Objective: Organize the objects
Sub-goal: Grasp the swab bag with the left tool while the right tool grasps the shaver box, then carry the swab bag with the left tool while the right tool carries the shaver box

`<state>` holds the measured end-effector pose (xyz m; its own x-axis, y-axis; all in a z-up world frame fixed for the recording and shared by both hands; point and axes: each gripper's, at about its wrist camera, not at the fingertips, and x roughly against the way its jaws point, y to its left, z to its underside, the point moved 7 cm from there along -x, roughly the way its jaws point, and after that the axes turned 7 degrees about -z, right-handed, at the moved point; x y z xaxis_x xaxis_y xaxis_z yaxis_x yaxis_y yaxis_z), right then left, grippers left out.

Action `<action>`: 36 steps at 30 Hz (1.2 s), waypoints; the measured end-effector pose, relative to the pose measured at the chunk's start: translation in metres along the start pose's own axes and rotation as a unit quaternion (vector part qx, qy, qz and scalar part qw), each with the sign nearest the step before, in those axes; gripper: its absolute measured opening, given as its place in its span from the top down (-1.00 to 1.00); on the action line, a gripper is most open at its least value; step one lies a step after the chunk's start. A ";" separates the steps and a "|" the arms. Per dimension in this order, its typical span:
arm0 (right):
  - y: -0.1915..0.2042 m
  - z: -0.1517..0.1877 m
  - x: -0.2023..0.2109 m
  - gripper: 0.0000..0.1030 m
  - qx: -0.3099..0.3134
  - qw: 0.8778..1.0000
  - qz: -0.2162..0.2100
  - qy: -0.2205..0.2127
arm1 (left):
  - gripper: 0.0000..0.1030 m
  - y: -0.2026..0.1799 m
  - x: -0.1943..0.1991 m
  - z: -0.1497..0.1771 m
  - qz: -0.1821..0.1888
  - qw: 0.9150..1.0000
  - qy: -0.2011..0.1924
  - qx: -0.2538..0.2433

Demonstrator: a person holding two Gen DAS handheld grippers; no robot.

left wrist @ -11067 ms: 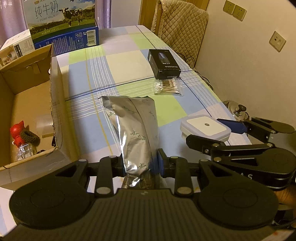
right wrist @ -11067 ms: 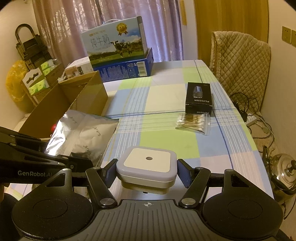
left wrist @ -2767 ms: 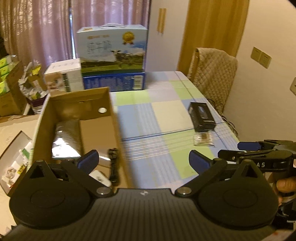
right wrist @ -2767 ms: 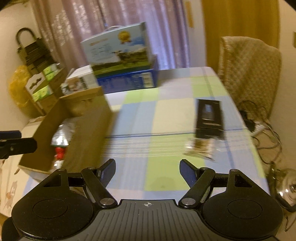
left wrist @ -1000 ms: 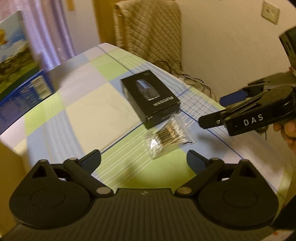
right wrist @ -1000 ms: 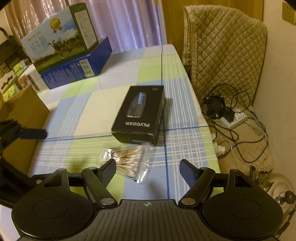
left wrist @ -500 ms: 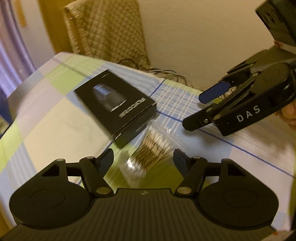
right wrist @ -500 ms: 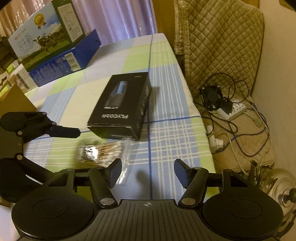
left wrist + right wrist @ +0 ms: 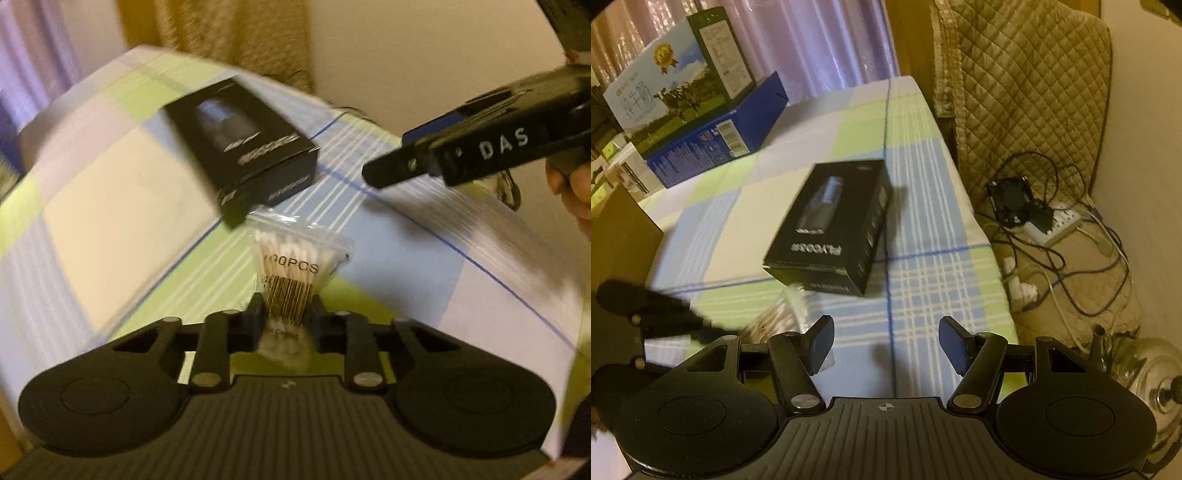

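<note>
jaws of the left gripper (image 9: pixel 286 323) are pinched in on a clear swab bag (image 9: pixel 295 275), gripping its near end at the barcode label, while the far end with the zip strip fans out just above the checked cloth of the desk (image 9: pixel 110 206). whether the bag is lifted or resting i cannot tell; the view is smeared by motion. a black box (image 9: pixel 240 155) lies just beyond the bag, its near corner almost touching the bag's top edge.

jaws of the right gripper (image 9: pixel 886 345) stand wide with nothing between them, hovering over the desk's right edge, near the black box (image 9: pixel 829 225). from the left wrist view that gripper (image 9: pixel 465 151) reaches in from the right, marked "das", with a hand (image 9: pixel 572 188) behind it. from the right wrist view the left gripper (image 9: pixel 650 314) shows blurred at the lower left, with the bag (image 9: pixel 779 317) only a pale blur beside it.

at the desk's far end stand milk cartons (image 9: pixel 683 92). a quilted chair cover (image 9: pixel 1027 85) hangs to the right, with a tangle of cables (image 9: pixel 1052 229) and a kettle (image 9: pixel 1152 373) on the floor.
</note>
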<state>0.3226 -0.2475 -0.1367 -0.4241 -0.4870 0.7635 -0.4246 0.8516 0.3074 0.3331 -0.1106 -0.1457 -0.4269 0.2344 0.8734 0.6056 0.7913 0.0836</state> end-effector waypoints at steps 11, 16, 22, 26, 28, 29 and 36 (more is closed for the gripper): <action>0.046 -0.037 -0.023 -0.46 0.029 0.999 -0.021 -0.029 | 0.67 0.056 0.037 0.036 -0.063 0.977 0.004 0.205; 0.053 -0.055 -0.049 -0.68 0.026 0.999 0.010 -0.027 | 0.67 0.083 0.039 0.040 -0.091 0.961 -0.008 0.260; 0.048 -0.061 -0.088 -0.69 0.024 0.998 0.049 0.020 | 0.67 0.094 0.043 0.039 -0.092 0.955 -0.015 0.280; 0.049 -0.052 -0.105 -0.62 0.029 0.997 0.040 0.052 | 0.67 0.091 0.041 0.040 -0.092 0.956 -0.012 0.277; 0.054 -0.045 -0.101 -0.55 0.046 0.996 0.043 0.055 | 0.67 0.086 0.042 0.042 -0.094 0.957 -0.009 0.275; 0.055 -0.040 -0.098 -0.52 0.052 0.996 0.044 0.058 | 0.67 0.083 0.042 0.045 -0.096 0.957 -0.007 0.274; 0.060 0.015 -0.059 -0.51 0.045 0.995 0.035 0.078 | 0.67 0.059 0.057 0.070 -0.095 0.957 -0.005 0.272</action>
<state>0.3097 -0.1705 -0.1717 -0.3289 -0.3843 0.8626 -0.4717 0.8582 0.2025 0.2974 -0.0112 -0.1248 -0.5026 0.0601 0.8625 0.0775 0.9967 -0.0243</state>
